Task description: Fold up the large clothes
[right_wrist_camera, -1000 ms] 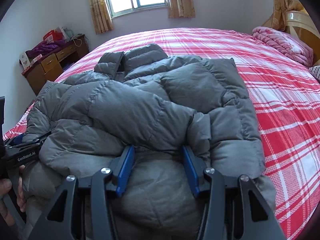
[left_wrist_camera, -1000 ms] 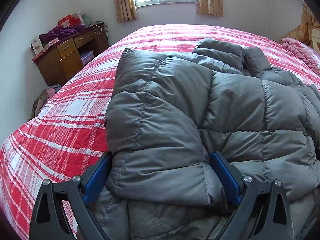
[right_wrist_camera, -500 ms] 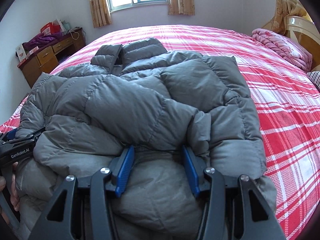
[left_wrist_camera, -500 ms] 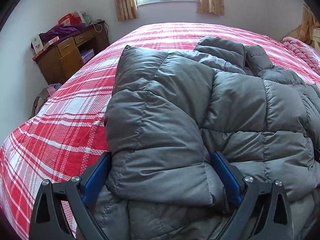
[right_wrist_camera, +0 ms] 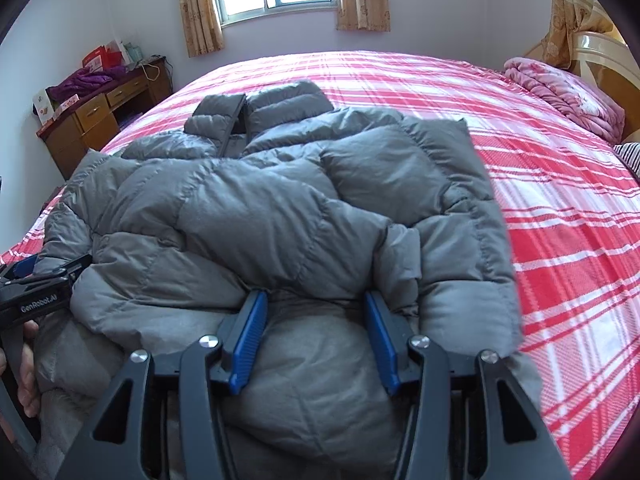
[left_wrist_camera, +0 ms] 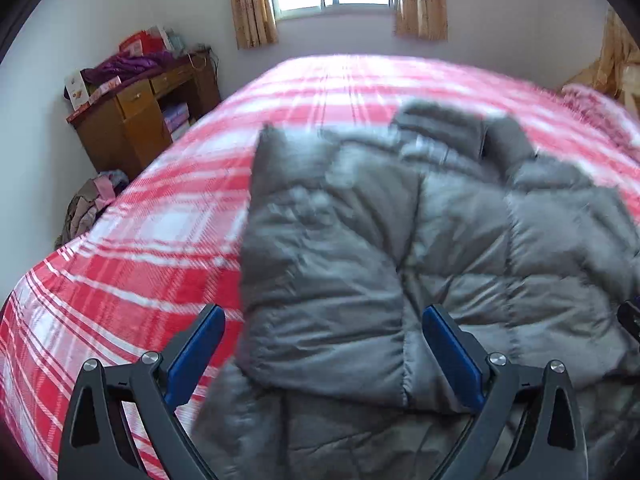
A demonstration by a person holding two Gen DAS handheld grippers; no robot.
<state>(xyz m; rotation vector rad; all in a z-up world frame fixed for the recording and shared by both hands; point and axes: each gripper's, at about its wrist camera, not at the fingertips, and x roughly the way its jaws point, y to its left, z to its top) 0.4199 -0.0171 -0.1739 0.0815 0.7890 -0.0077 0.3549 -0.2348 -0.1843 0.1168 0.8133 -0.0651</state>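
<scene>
Seemingly mid-fold, I had the grey down jacket (right_wrist_camera: 280,216) lying on the red plaid bed (right_wrist_camera: 560,208), its bulk ahead of both claws. My right claw (right_wrist_camera: 312,340) stood half-wide astride a puffy fold; whether it pinched, I couldn't tell. My left claw (left_wrist_camera: 324,356) gaped wide, gripping nothing. Next I judged I'd need a hold on the near hem.

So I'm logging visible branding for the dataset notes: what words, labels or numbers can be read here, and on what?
"GenRobot.AI": on the black body of the left gripper, seen in the right wrist view.
Boxes on the wooden desk: print too small to read.
Nothing else legible.
</scene>
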